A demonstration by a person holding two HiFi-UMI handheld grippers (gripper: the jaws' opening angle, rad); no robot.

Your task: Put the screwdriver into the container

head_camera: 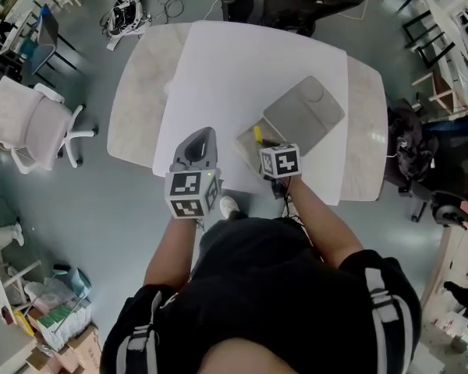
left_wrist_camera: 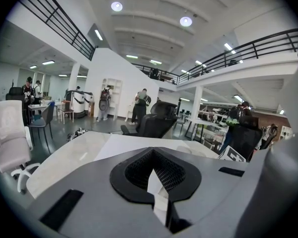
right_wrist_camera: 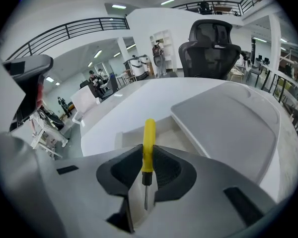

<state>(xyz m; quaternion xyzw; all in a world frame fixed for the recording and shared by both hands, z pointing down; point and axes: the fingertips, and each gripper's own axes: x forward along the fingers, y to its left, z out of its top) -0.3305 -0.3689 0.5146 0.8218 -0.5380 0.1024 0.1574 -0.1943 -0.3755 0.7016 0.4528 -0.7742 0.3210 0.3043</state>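
My right gripper [head_camera: 264, 146] [right_wrist_camera: 148, 150] is shut on a screwdriver [right_wrist_camera: 148, 133] with a yellow handle [head_camera: 257, 135]. The handle points forward out of the jaws and the thin metal shaft points back toward the camera. The screwdriver hangs over the open, shallow beige container [head_camera: 247, 142] [right_wrist_camera: 175, 134] on the white table top. The container's grey lid [head_camera: 304, 114] [right_wrist_camera: 228, 123] lies flat just beyond it to the right. My left gripper [head_camera: 205, 137] [left_wrist_camera: 152, 171] is to the left over the table, shut with nothing in its jaws.
The white sheet [head_camera: 242, 68] covers the middle of a pale marble table [head_camera: 132, 107]. A black office chair [head_camera: 296, 2] stands at the far edge and a white chair [head_camera: 31, 123] on the floor to the left. People stand far off in the hall.
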